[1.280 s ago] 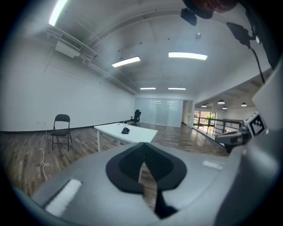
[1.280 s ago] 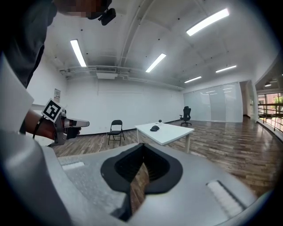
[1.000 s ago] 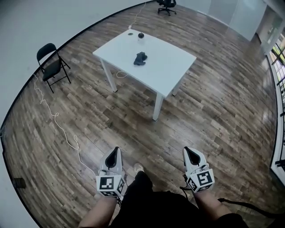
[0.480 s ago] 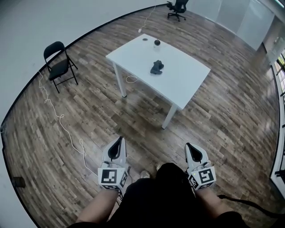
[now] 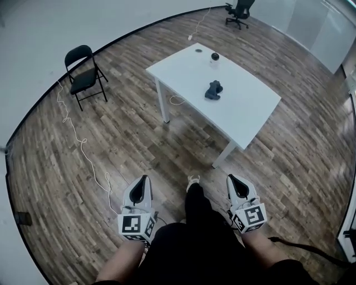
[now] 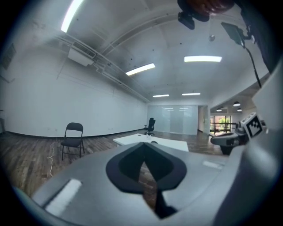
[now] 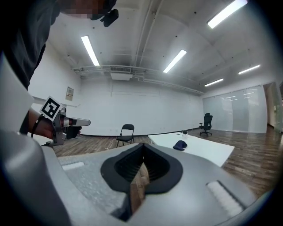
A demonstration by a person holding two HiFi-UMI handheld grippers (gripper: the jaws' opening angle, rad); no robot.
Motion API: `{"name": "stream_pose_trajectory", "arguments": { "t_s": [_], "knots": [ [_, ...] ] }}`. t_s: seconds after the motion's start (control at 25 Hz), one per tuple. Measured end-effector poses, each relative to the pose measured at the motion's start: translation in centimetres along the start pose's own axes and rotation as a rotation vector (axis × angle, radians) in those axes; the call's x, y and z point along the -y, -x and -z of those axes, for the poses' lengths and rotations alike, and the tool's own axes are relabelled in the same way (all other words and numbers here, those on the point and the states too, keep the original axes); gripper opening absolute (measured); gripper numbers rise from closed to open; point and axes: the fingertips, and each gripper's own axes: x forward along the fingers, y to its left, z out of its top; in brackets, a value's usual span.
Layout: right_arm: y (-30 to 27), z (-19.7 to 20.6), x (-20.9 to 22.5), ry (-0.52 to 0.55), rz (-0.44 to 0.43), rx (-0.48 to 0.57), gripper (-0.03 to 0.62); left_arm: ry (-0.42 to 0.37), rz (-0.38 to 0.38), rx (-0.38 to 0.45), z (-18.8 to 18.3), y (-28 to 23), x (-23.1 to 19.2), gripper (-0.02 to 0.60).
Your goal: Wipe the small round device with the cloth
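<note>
A dark blue cloth (image 5: 213,90) lies crumpled near the middle of a white table (image 5: 245,106). The small round device (image 5: 214,56) stands dark near the table's far edge. Both grippers are held low by the person's legs, far short of the table. My left gripper (image 5: 144,180) and right gripper (image 5: 230,178) are shut with nothing in them. The right gripper view shows the cloth (image 7: 180,145) and the device (image 7: 185,132) far off on the table (image 7: 208,152). In the left gripper view the table (image 6: 170,143) is distant.
A black folding chair (image 5: 83,75) stands at the left by the wall. An office chair (image 5: 239,11) is at the far end. A white cable (image 5: 83,147) snakes over the wood floor, and another hangs at the table leg (image 5: 163,102). A flat round object (image 5: 198,50) lies on the table's far corner.
The table, the folding chair and the floor have shifted right and nearer in the head view as the person walks. Both grippers stay shut and low by the legs.
</note>
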Motion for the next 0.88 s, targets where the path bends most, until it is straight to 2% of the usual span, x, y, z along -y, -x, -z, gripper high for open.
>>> {"name": "stream_pose_trajectory", "arguments": {
  "t_s": [0.08, 0.28, 0.4, 0.56, 0.72, 0.88],
  "knots": [
    [-1.9, -0.4, -0.1, 0.013, -0.021, 0.002, 0.002, 0.005, -0.019, -0.007, 0.1, -0.5, -1.1, 0.008],
    [-5.5, -1.9, -1.1, 0.123, -0.102, 0.035, 0.002, 0.016, -0.050, -0.021, 0.6, -3.0, -3.3, 0.008],
    [-7.6, -1.8, 0.0, 0.132, -0.113, 0.009, 0.002, 0.026, -0.067, -0.050, 0.9, -5.4, -4.2, 0.008],
    [-10.7, -2.8, 0.5, 0.159, -0.146, 0.037, 0.002, 0.027, -0.075, -0.074, 0.4, -8.2, -5.2, 0.008],
    [-14.8, -3.2, 1.6, 0.136, -0.213, 0.023, 0.002, 0.022, -0.080, -0.115, -0.3, -13.0, -6.7, 0.008],
    [-18.4, -3.7, 5.2, 0.093, -0.202, -0.001, 0.002, 0.016, -0.068, -0.129, -1.8, -18.2, -6.9, 0.008]
  ]
}}
